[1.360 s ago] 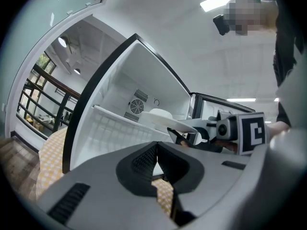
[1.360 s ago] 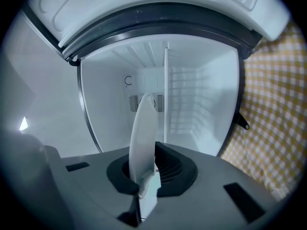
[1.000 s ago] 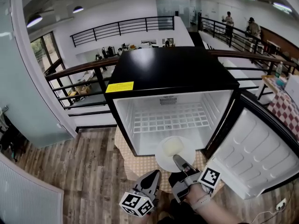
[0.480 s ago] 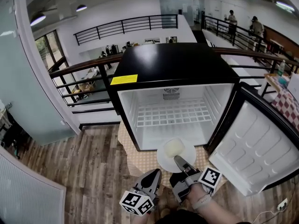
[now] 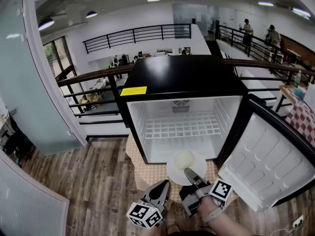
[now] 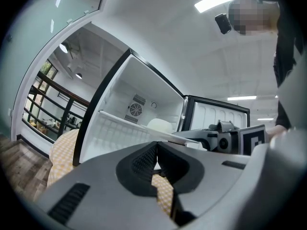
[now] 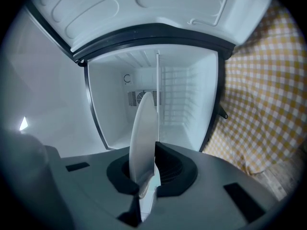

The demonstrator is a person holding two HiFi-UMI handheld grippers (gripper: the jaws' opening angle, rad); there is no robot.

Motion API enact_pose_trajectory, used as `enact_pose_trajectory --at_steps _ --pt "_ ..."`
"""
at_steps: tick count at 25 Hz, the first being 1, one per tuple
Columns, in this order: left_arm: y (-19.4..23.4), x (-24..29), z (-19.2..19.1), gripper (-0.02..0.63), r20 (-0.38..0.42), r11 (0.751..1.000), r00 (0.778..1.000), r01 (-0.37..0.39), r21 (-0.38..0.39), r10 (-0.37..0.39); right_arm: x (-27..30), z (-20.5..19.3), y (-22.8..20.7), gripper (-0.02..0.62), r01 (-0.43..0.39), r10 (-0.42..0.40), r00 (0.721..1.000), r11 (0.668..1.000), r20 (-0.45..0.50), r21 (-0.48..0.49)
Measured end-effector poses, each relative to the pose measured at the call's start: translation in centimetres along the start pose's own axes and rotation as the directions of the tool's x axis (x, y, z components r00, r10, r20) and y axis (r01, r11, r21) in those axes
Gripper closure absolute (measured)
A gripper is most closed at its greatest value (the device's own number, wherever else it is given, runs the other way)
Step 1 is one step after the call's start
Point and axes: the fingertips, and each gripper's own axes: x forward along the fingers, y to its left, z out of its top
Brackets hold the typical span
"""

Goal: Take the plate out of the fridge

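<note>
Head view: right gripper (image 5: 190,172) clamped on rim of white plate (image 5: 183,165), just outside open fridge (image 5: 182,77), above checked cloth (image 5: 142,170). Left gripper (image 5: 163,185) alongside, jaws pressed together, nothing between. Door (image 5: 268,163) swung wide rightward.

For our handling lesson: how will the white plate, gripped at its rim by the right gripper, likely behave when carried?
The plate is probably stiff: it looks unbent though pinched only at the rim by the right gripper. Held at one edge, it may tilt or slip. The pale lump on it could slide.
</note>
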Motion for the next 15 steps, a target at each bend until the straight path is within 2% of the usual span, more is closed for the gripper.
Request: enact_pose_trajectory --at_steps 15 --pt "-2.8 -1.7 -1.0 0.597 -0.005 0.999 0.999 -0.038 -0.011 0.038 -3.8 -0.9 -1.4 0.554 0.048 -0.046 0.998 0.999 -0.043 0.025"
